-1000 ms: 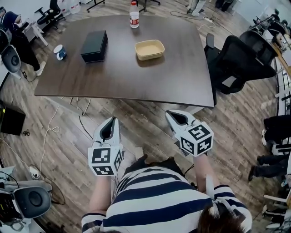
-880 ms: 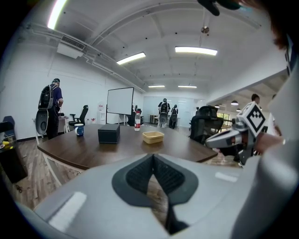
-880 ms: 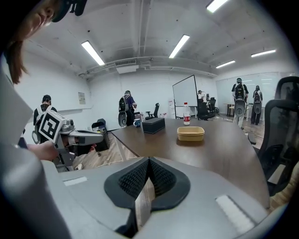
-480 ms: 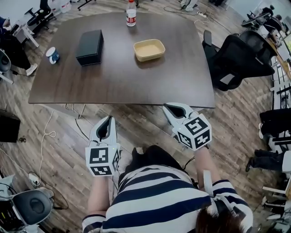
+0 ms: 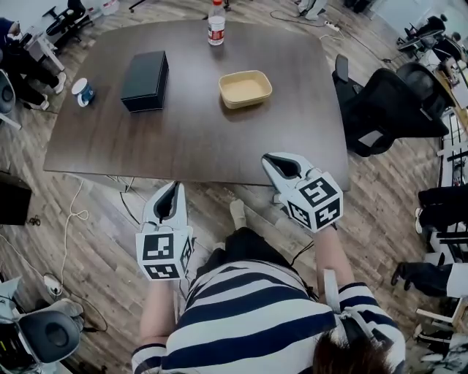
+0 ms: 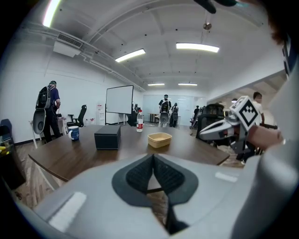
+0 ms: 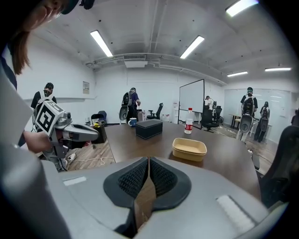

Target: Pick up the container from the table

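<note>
The container (image 5: pixel 245 88) is a shallow tan tub that stands open on the dark wooden table (image 5: pixel 183 139), right of its middle; it also shows as the tub (image 6: pixel 160 139) and the tub (image 7: pixel 189 148) in the gripper views. My left gripper (image 5: pixel 175 188) hovers at the table's near edge, shut and empty, its pads meeting at the tips (image 6: pixel 153 158). My right gripper (image 5: pixel 273 160) reaches just over the near edge, well short of the container. Its jaws (image 7: pixel 148 159) are opening by a narrow slit, with nothing between them.
A black box (image 5: pixel 145 71) lies left of the container. A plastic bottle (image 5: pixel 216 22) stands at the far edge, and a mug (image 5: pixel 82 91) sits at the left end. A black office chair (image 5: pixel 380 102) stands by the table's right side. Cables lie on the floor below left.
Both grippers have moved forward toward the table. The right one has passed from short of the near edge to just over it. The left one has reached the edge.
</note>
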